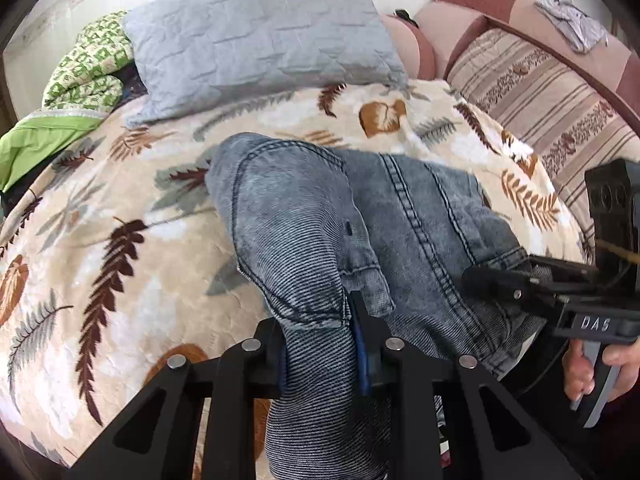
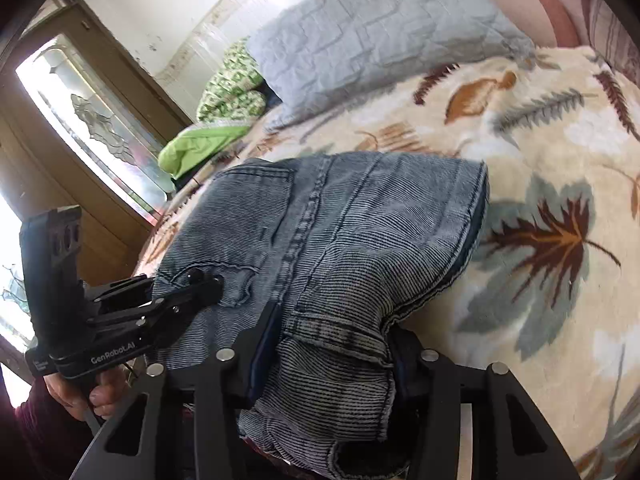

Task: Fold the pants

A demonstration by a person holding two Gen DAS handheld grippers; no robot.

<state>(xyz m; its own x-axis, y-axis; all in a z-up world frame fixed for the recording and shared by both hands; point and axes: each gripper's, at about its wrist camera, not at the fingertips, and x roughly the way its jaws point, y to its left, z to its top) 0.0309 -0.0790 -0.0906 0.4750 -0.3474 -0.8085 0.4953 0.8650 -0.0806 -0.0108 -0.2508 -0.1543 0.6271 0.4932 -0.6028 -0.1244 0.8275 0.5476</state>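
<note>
I see the leaf-print blanket (image 1: 120, 200) | jeans (image 1: 304, 216) lie on it, long axis running away from both tools toward the grey pillow (image 1: 256, 36) | left gripper (image 1: 320, 344) clamps one near corner | right gripper (image 2: 324, 364) clamps the other, both equally near.

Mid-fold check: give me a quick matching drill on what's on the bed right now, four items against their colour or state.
Items:
1. jeans
2. pillow
3. blanket
4. folded quilt

Descriptions:
A. green and white print, at the far edge beside the pillow
B. grey, quilted, lying at the head of the bed
C. blue denim, bunched and clamped in both the left gripper and the right gripper
D. cream with a brown and grey leaf pattern, spread under everything

Pairs: 1-C, 2-B, 3-D, 4-A
</note>
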